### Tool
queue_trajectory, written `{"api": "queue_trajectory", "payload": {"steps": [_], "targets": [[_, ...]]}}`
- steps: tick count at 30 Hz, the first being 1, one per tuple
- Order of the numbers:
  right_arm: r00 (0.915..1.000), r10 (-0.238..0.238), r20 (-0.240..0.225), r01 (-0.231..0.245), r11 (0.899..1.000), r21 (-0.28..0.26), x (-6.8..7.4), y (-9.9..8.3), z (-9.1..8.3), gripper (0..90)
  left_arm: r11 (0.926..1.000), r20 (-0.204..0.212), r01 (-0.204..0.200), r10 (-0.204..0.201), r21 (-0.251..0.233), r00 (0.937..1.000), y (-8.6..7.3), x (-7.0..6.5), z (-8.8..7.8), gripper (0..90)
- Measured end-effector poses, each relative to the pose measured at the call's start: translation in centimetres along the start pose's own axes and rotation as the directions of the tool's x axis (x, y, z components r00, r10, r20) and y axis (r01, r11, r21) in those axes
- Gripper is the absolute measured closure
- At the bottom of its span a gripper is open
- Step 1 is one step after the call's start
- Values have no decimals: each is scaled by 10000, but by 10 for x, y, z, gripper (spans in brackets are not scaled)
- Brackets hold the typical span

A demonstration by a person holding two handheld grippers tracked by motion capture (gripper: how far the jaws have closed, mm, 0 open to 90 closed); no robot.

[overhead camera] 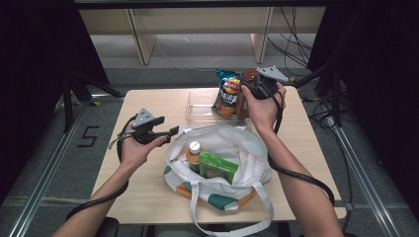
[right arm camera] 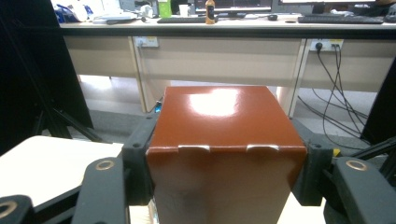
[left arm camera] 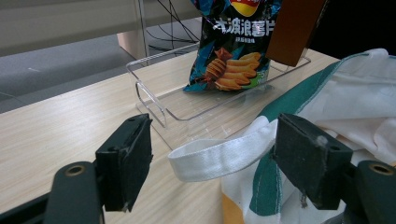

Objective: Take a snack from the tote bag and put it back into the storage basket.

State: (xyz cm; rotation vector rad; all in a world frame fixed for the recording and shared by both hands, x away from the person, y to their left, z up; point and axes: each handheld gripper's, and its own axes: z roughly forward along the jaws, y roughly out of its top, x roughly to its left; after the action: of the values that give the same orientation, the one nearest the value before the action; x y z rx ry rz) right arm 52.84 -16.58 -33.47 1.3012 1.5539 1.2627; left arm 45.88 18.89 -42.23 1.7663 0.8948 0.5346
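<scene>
My right hand-held gripper (right arm camera: 224, 186) squeezes a brown box (right arm camera: 224, 140) over the clear tray (overhead camera: 197, 106). The chips (overhead camera: 227, 94) are already there. My left hand-held gripper (left arm camera: 215, 163) is wide open, holding nothing; a bottle (overhead camera: 193, 154) and a green pack (overhead camera: 217, 168) wait in the bag (overhead camera: 222, 187).

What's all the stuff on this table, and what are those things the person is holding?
Light wooden table: one, under everything.
Clear plastic tray: one, far middle of the table.
Blue crisp bag: one, standing in the tray.
Reddish-brown cardboard box: one, clamped between the right gripper's jaws, at the tray's right end.
White cloth tote bag with green and orange trim: one, near middle, open.
Orange bottle with white cap: one, inside the bag.
Green packet: one, inside the bag.
Left gripper: black, jaws apart, either side of the bag's white strap.
Right gripper: black, holding the box.
</scene>
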Motion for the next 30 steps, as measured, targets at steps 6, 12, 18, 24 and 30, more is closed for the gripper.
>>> {"api": "queue_trajectory", "payload": {"steps": [6,12,18,24,30], "targets": [[9995,-282,111,282,9996,10,1,-3,2,392,10000,-16,28,-28,4,10000,0,0,0,268],[9996,-210,171,210,9998,-9,2,-4,3,392,10000,-13,9,-9,-1,10000,0,0,0,268],[9997,-78,211,79,9999,-67,0,-4,5,392,10000,-15,16,-16,4,10000,-1,0,0,268],[9996,-10,280,12,10000,-47,1,-4,6,392,10000,-17,10,-10,-1,10000,-1,0,0,268],[9992,59,386,-54,9999,-109,2,-4,9,392,10000,-9,5,-5,4,10000,-1,0,0,268]]}}
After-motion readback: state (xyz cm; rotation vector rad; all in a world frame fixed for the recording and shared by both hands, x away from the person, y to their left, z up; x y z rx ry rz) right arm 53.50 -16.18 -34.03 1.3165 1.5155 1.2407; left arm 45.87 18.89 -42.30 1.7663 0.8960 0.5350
